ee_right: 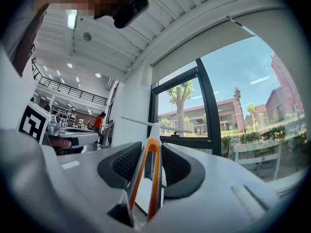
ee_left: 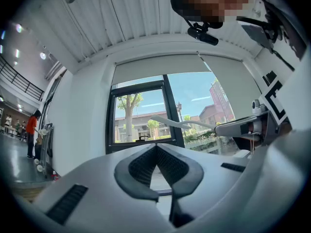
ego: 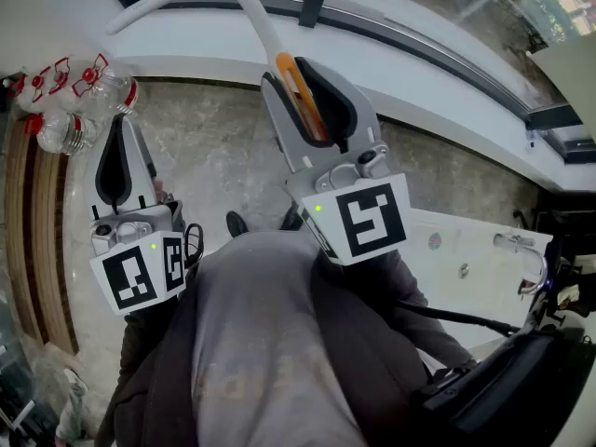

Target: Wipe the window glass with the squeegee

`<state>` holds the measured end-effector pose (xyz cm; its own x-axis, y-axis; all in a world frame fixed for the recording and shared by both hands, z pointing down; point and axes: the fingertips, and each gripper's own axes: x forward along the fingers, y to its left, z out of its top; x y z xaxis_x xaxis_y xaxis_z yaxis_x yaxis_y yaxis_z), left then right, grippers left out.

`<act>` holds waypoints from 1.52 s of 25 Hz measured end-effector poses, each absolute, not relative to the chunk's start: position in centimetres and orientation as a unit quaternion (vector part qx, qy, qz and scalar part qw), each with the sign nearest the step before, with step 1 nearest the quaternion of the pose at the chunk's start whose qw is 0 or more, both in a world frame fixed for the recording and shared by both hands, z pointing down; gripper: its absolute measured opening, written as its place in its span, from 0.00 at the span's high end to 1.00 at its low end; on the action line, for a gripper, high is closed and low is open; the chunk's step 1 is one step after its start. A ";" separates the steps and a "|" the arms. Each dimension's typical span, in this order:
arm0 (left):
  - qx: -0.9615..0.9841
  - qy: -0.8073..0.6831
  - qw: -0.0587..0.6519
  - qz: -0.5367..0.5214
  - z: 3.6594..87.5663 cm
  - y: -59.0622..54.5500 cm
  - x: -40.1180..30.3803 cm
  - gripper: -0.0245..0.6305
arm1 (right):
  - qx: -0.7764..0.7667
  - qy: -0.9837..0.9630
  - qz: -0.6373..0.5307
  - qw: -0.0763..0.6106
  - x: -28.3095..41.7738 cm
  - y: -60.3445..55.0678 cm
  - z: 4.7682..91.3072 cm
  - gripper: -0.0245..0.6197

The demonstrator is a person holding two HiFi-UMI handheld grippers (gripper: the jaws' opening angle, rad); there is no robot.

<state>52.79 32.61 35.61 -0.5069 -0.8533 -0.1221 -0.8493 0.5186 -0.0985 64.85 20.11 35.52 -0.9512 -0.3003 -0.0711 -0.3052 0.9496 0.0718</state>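
Risk first. The left gripper [ego: 119,128] is clenched on nothing, its fingers pressed tip to tip, so the tool gets no second support from that side. The right gripper [ee_right: 152,149] alone grasps the squeegee [ego: 264,26], and only by the orange handle [ego: 305,101] at its near end. The white neck reaches well beyond those fingertips before it meets the blade [ego: 163,3].

My judgement is that this long reach acts as a lever. Pressing against the window glass [ego: 428,3] could twist the handle between the pads [ee_right: 121,164] and tilt the blade, so that it skips or leaves streaks. A harder twist might work the handle loose. The blade also hangs up and to the left of the right fingertips, across the dark window frame [ee_right: 153,101]. A stroke begun there could catch the frame instead of the pane.

Position. From the left fingers, the squeegee is off to the right and well apart, untouched by them. In the right gripper, the orange handle sits directly between the two fingers, running along them and out past the tips. The blade lies crosswise far beyond the tips. The glass is beyond them and to their right. Whether the blade touches the glass cannot be told.
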 end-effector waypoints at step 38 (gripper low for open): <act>-0.514 0.854 0.081 -0.006 34.2 25.5 33.2 0.96 | -0.225 0.972 0.036 0.061 48.6 12.8 33.4 0.76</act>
<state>33.15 25.53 34.18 -0.4591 -0.8784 -0.1326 -0.8766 0.4722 -0.0931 48.59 12.81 33.41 -0.8915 -0.4325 -0.1345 -0.4412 0.8964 0.0418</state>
